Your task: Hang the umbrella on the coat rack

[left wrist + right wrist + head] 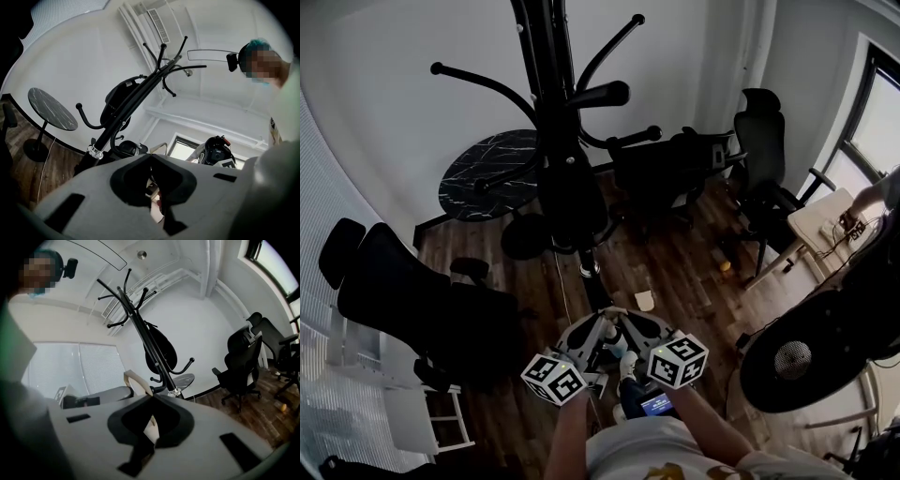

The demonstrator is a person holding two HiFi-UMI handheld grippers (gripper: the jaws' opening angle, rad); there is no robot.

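Umbrella [594, 284]: black and folded, on the person's side of the coat rack [546, 84], low down near its pole, with its near end gripped by both grippers.
Long axis: runs from the grippers away towards the coat rack's pole. The far end is lost against the dark pole and the bag [572, 197] hanging there.
Left gripper [600, 325]: jaws brought right together, with a pale sliver, apparently the tan handle [159, 147], caught in the gap.
Right gripper [625, 327]: jaws closed on the same tan handle, which loops up just past its tips.
Nearer hand: neither. Both grippers meet at the handle, side by side, equally short of the coat rack.
Deciding relation: the coat rack's free hooks [609, 94] stand well above the handle. The handle end probably has to be lifted to hook level, and the shaft swung down beneath it.
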